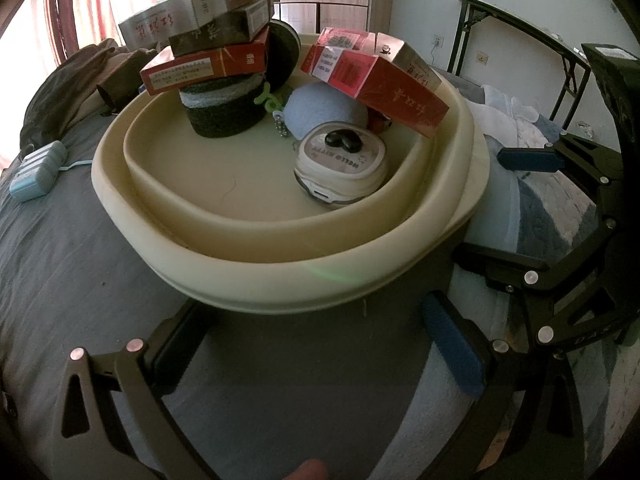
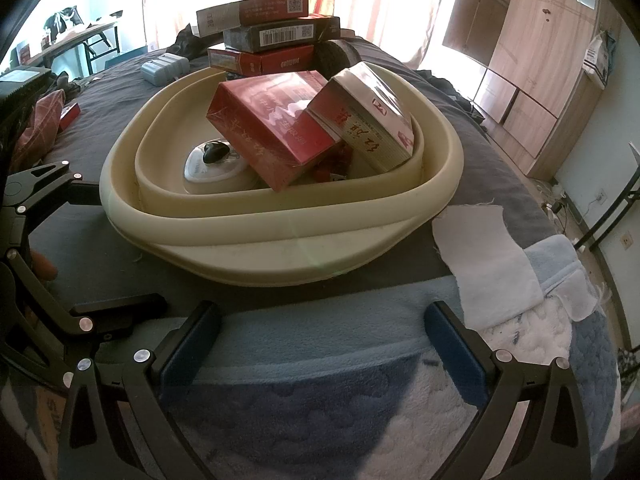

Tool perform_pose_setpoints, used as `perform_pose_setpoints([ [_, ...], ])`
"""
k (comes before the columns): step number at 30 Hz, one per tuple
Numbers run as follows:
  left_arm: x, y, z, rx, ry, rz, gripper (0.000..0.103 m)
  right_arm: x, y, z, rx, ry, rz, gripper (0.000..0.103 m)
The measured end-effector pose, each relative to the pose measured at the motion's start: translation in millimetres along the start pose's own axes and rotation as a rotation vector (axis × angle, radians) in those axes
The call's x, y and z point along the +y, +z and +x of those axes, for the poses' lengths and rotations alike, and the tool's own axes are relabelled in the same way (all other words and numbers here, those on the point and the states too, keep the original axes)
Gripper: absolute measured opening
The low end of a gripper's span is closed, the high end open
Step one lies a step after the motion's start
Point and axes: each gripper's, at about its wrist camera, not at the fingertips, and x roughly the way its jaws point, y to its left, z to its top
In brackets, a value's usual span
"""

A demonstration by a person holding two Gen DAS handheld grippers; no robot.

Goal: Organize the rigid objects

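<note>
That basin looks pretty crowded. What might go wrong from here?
The stack of three boxes sits on a dark foam roll and overhangs it, so a bump to the cream basin may topple it. The two red boxes lean tilted against each other and the rim, and could slide onto the white case below.

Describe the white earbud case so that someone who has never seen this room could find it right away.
Start at the cream basin on the grey bedspread. Inside it, on the floor near the front wall, below the leaning red box, lies the white earbud case. It is the only rounded white item there, and two glossy black earbuds sit on its top.
</note>
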Motion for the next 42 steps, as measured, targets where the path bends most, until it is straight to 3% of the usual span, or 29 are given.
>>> perform_pose_setpoints([
  [42,0.9,-4.6,-2.4,0.0,-0.001,-0.001,0.103,-0.6,-0.1,0.1,0.0,0.0,0.001,0.103],
])
